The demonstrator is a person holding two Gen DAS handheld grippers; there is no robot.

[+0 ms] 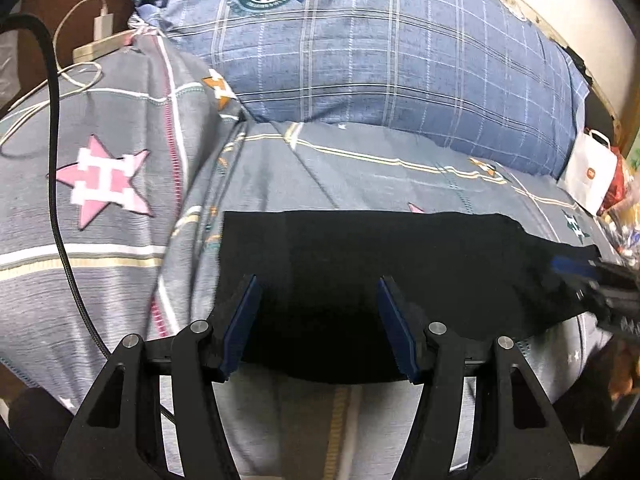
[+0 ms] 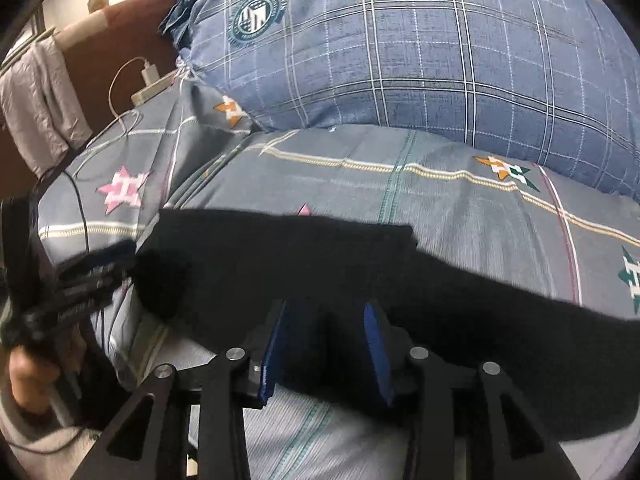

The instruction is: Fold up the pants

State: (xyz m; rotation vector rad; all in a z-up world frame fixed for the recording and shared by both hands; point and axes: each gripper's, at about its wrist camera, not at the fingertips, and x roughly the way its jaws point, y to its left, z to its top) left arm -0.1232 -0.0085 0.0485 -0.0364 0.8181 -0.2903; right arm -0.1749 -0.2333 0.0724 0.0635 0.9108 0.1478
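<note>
While both tongs stand spread over them, the black pants (image 1: 360,272) lie flat on the bed.

Dark cloth stretches as a wide band across the grey patterned bedsheet (image 1: 100,240), passing under and between the blue pads of the left tongs (image 1: 318,292), whose jaws gape wide with nothing pinched. Over at the pants' other end, the right tongs (image 2: 324,316) also stand parted, jaws narrower, cloth between them but not clamped. Beyond both tongs, a blue plaid pillow (image 1: 380,52) lies along the far side of the bed. Far left of the left tongs sit a white charger (image 1: 102,26) and cable; far right of them, a white paper bag (image 1: 592,176).
</note>
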